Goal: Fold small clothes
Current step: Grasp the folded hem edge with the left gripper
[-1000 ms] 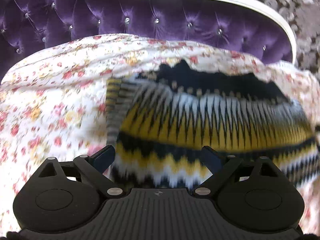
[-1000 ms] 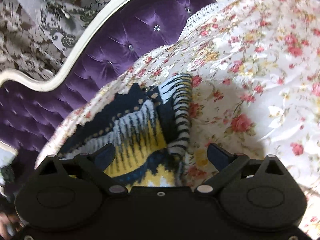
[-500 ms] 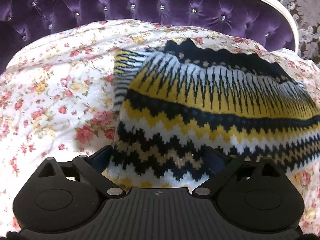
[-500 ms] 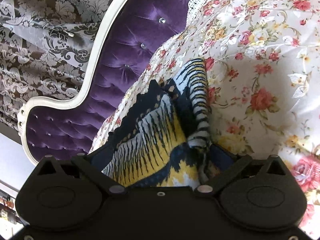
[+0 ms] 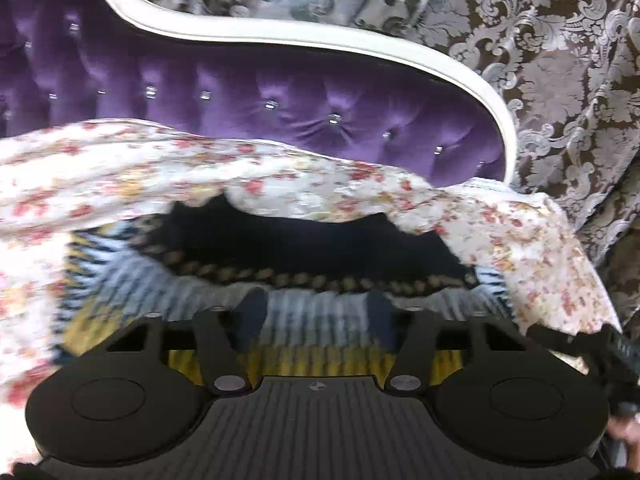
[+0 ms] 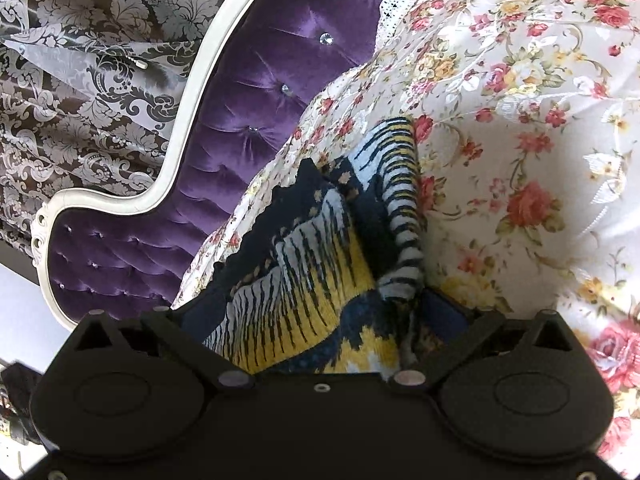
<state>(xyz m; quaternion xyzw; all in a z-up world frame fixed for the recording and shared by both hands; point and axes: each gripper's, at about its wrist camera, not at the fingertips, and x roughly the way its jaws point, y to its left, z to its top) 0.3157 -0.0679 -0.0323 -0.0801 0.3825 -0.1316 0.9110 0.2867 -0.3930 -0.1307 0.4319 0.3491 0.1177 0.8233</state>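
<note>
Knit garment on floral bedspread: left tongs closing around its edge; right tongs apart around bunched edge. Best lift both edges level, fold evenly.

Left wrist view: riding on left gripper, looking forward and downward along fingers, sitting very near knitted garment, facing far purple tufted headboard and patterned curtain at right; blurring throughout.

Right wrist view: riding on right gripper, tilting downward, rolling sideways, hugging same garment close, facing headboard at left, floral bedspread at right.

Sharing garment, bedspread, headboard, curtain.
</note>
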